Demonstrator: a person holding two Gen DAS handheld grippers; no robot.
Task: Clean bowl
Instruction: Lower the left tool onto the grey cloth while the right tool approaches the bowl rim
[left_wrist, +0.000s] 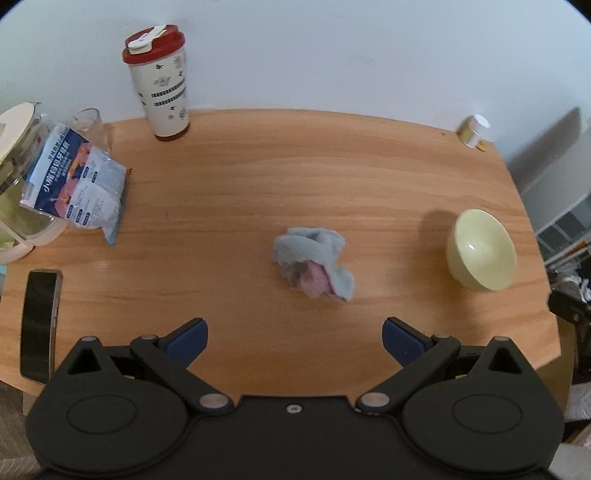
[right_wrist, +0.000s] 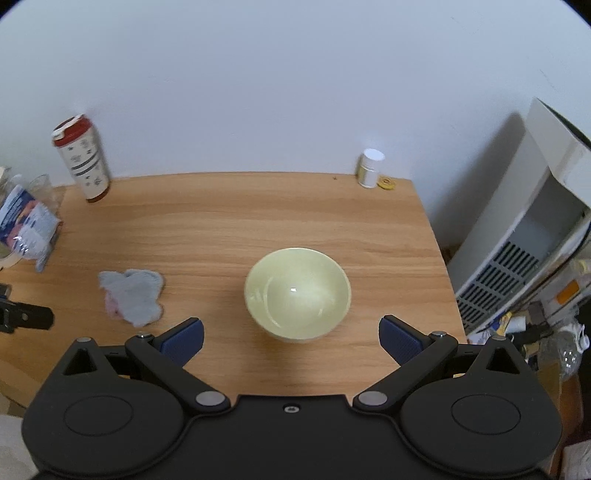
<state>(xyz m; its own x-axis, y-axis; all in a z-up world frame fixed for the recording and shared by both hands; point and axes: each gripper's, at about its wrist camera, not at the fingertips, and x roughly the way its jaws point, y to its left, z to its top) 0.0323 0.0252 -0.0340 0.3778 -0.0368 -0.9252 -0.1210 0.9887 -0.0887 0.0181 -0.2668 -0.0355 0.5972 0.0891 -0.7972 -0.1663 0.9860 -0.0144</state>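
**Both claws wide, bowl dead ahead on the right**

Left claw (left_wrist: 293, 341) gapes wide with nothing between its blue pads, hovering above the near edge of the counter (left_wrist: 332, 166). I see the right claw (right_wrist: 291, 339) spread just as wide and gripping nothing.

Just beyond the right claw, centred between its fingers, sits the pale yellow bowl (right_wrist: 297, 293), upright on the wood. From my left view the same bowl (left_wrist: 480, 251) is off to the right, near the counter's edge.

Ahead of the left claw lies a crumpled grey and pink cloth (left_wrist: 314, 264), well apart from the bowl. A dark phone (left_wrist: 38, 325) rests at the near left edge.

Further back on the left lies a blue printed packet (left_wrist: 79, 184). Against the wall stand a red-lidded tumbler (left_wrist: 160, 83) and, at the far right corner, a small white-capped bottle (right_wrist: 370, 168).
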